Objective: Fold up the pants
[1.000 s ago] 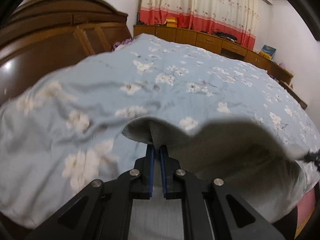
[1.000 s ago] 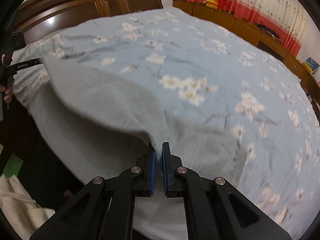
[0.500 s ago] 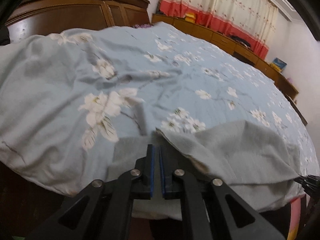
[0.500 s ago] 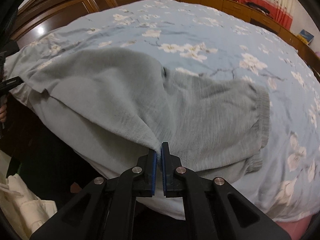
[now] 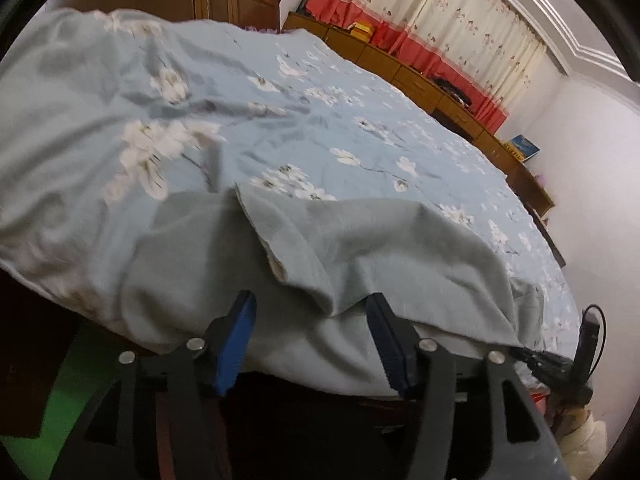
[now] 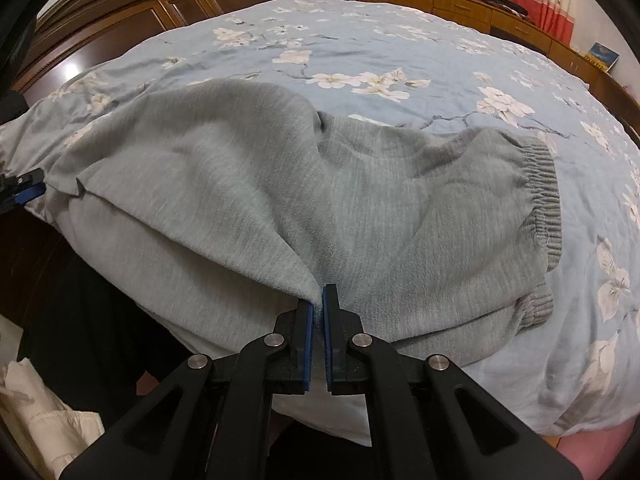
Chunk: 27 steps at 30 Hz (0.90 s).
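Soft grey knit pants point(image 6: 360, 200) lie doubled over at the near edge of a blue floral bedspread point(image 6: 400, 40); left gripper point(image 5: 310, 336) released; right gripper point(image 6: 318, 320) clenched on the fold's edge; further folding likely remains.

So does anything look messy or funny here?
A bit. The pants lie rumpled near the bed edge, the folded-over layer crooked, not lined up. The right gripper pinches a fold; the left gripper is open.

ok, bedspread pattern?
Light blue bedspread with white blossoms; clearest in the right wrist view.
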Each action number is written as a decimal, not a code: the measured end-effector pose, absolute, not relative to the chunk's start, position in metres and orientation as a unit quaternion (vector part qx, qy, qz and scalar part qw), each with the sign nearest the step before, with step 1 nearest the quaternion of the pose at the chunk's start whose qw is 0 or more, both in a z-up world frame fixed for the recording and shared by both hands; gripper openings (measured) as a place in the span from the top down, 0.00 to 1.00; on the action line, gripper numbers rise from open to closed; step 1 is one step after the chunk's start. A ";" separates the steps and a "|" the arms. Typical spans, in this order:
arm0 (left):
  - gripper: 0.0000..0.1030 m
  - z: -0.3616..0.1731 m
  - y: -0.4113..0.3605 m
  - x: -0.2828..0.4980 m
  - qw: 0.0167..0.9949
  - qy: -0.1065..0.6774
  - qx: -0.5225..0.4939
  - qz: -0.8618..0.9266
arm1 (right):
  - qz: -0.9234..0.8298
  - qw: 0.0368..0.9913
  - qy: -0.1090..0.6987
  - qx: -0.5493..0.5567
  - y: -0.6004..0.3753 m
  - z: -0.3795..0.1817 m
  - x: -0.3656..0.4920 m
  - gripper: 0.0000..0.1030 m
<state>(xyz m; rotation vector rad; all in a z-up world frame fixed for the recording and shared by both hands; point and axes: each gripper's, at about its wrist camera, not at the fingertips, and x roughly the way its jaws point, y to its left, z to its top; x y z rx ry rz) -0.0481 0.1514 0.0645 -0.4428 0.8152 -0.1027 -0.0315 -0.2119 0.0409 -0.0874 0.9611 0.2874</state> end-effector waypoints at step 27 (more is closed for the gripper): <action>0.91 0.073 0.182 -0.036 0.894 0.402 -0.195 0.019 | 0.167 0.883 0.437 -0.031 -0.198 0.059 -0.056 0.95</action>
